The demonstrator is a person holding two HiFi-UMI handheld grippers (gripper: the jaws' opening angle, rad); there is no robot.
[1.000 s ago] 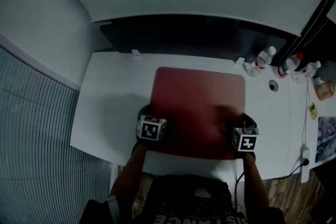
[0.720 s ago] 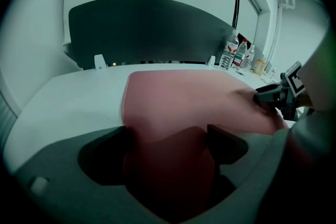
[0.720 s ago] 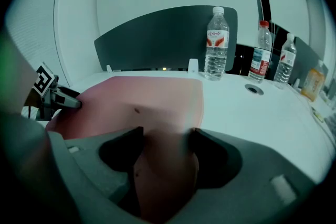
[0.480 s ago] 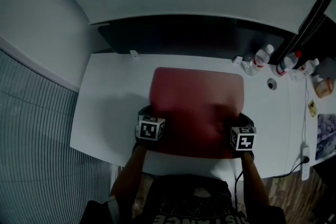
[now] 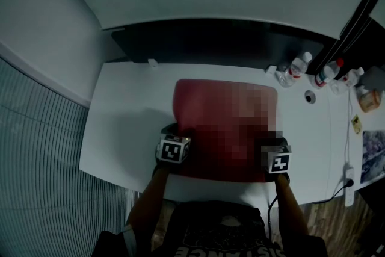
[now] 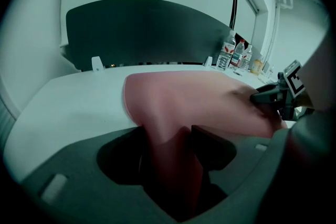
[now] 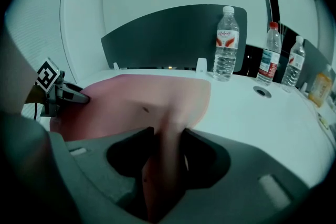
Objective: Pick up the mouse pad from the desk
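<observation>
A red mouse pad [image 5: 204,111] lies on the white desk [image 5: 126,123]. My left gripper [image 5: 179,133] is at the pad's near left corner and my right gripper [image 5: 272,144] at its near right corner. In the left gripper view the jaws [image 6: 176,139] are closing, and the pad [image 6: 199,97] rises in a pinched fold between them. In the right gripper view the jaws [image 7: 167,136] are closing too, squeezing a raised strip of the pad [image 7: 136,97]. Each gripper view shows the other gripper across the pad: the right gripper [image 6: 278,97] and the left gripper [image 7: 58,93].
A dark partition panel [image 5: 222,39] stands along the desk's far edge. Several water bottles [image 5: 299,69] and a round cable grommet [image 5: 311,97] sit at the back right. A power strip [image 5: 349,180] lies by the right front edge. The desk's near edge runs just under both grippers.
The pad's near corners have gathered up at the two grippers and its outline has drawn in slightly. Both hands have stayed where they were.
</observation>
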